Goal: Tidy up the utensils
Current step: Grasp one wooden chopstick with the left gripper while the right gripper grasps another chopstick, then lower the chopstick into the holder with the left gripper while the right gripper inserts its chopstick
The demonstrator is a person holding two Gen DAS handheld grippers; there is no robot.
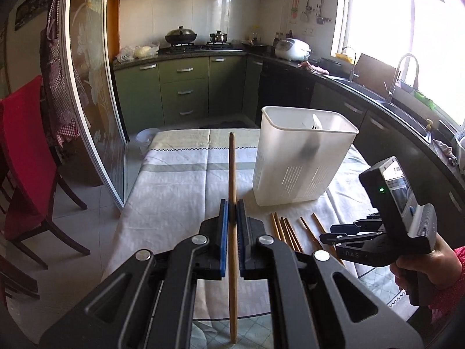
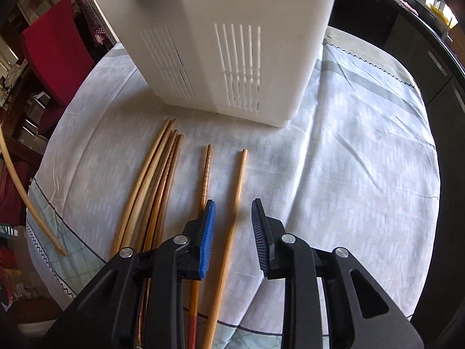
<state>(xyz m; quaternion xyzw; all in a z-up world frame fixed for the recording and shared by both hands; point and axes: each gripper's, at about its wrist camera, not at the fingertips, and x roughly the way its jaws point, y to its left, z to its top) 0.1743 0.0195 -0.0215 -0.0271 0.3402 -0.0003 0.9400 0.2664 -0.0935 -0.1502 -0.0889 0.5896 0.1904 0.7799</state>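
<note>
Wooden chopsticks are what we are sorting on the cloth-covered desk (image 2: 363, 157). Our left gripper (image 1: 231, 212) is clamped on a single chopstick (image 1: 232, 180), its blue pads pressed against the shaft from both sides; the stick stands nearly upright in the left wrist view, lifted off the desk, with its far end pointing toward the kitchen. Just to its right stands the white slotted utensil holder (image 1: 302, 157), upright on the cloth, with something dark and blurred inside that we cannot make out.

Our right gripper (image 2: 234, 232) hangs over the loose chopsticks, pointing steeply down, its pads parted to a narrow gap and pressing on nothing. One pale chopstick (image 2: 235, 200) lies between the pads in the right wrist view; a ridged chopstick (image 2: 207, 168) lies just beside its left pad. Further left lies a bundle of chopsticks (image 2: 157, 180), touching and overlapping, their tips near the holder's base.
</note>
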